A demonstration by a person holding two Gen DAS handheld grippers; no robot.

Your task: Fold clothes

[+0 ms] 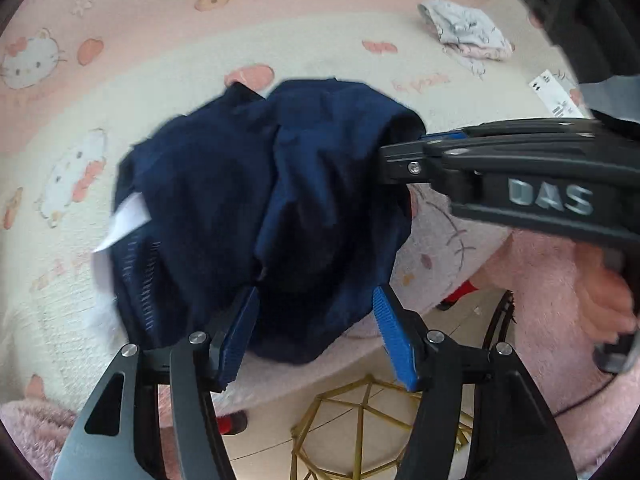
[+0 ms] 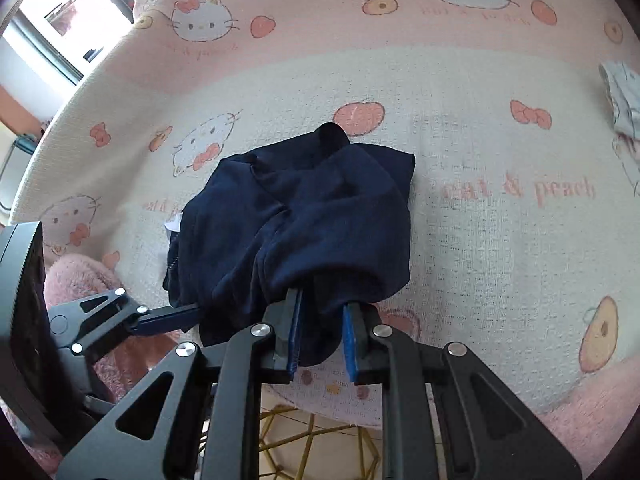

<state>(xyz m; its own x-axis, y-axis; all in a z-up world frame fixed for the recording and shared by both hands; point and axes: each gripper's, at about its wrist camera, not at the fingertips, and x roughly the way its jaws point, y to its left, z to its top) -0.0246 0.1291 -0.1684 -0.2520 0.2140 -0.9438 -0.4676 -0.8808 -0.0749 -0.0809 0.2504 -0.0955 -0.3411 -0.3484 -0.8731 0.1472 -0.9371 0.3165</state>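
Navy garment [image 2: 304, 224] bunched on cat-print blanket [image 2: 480, 240].

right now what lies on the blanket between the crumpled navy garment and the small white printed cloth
Nothing: in the left wrist view, only bare cat-print blanket separates the navy garment from the white cloth.

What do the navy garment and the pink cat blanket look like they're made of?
Navy garment: soft matte knit, likely cotton jersey; it drapes in limp folds. Cat blanket: looped, towel-like cloth, probably cotton terry, from its nubby grid texture.
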